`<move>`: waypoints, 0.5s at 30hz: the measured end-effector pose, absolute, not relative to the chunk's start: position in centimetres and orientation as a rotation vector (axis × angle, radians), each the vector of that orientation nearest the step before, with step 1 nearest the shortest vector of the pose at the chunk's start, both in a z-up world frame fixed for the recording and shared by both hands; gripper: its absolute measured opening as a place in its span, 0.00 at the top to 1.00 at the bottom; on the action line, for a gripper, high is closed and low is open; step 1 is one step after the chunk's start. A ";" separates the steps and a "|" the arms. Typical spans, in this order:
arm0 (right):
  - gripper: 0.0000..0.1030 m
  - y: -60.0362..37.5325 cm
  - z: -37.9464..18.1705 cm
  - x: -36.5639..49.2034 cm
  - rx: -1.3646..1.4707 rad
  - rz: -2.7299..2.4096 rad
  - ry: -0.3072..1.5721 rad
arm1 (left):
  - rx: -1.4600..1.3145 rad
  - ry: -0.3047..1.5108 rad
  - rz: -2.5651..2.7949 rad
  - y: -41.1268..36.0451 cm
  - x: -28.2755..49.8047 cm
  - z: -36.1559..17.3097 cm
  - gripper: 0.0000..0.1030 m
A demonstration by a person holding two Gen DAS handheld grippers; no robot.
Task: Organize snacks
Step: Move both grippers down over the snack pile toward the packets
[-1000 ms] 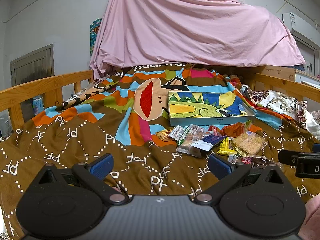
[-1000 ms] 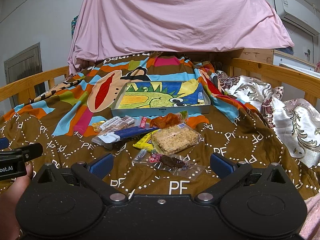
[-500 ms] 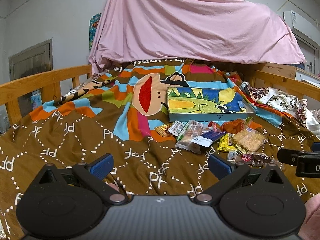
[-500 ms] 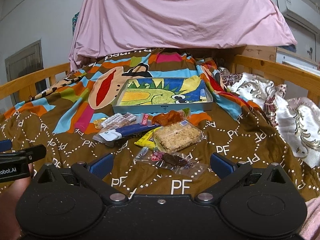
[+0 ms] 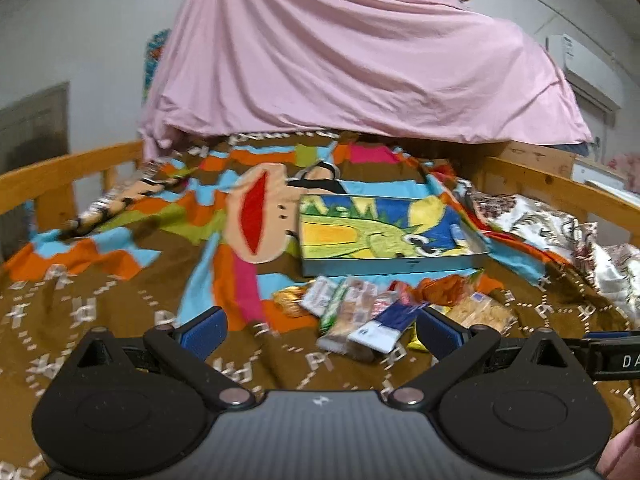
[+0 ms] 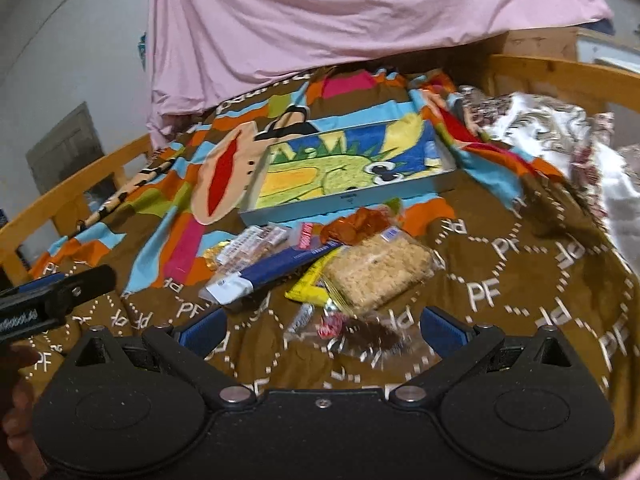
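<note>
We hold the left gripper (image 5: pixel 319 329) and the right gripper (image 6: pixel 321 327) with fingers wide apart, both empty, above the brown blanket (image 6: pixel 520 276). The snacks (image 6: pixel 320 256) lie in a loose pile just near of the shallow tray (image 6: pixel 348 202), none inside it.

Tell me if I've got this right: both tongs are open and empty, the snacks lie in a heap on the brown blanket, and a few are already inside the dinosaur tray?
Not quite. The dinosaur tray holds no snacks; the right wrist view shows only its painted bottom. The rest stands: the left tongs and right tongs are open and empty, and the snacks lie heaped on the brown blanket just in front of the tray.
</note>
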State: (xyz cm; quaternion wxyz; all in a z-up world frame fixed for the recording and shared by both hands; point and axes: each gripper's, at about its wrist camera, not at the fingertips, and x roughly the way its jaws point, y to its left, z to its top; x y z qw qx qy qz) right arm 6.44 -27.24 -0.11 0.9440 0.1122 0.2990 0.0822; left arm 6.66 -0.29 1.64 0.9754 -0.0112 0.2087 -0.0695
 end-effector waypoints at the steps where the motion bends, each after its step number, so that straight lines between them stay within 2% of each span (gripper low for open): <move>1: 0.00 -27.4 -0.1 7.0 0.225 0.171 0.613 | -0.031 0.424 -0.147 -0.4 7.2 1.7 0.00; 7: 0.00 -28.6 -0.4 10.5 0.211 0.255 0.643 | -0.021 0.448 -0.231 -1.8 11.6 1.5 0.00; 15: 0.00 -30.0 -0.7 15.7 -0.050 0.457 0.647 | 0.026 0.517 -0.391 -3.8 17.9 0.5 0.00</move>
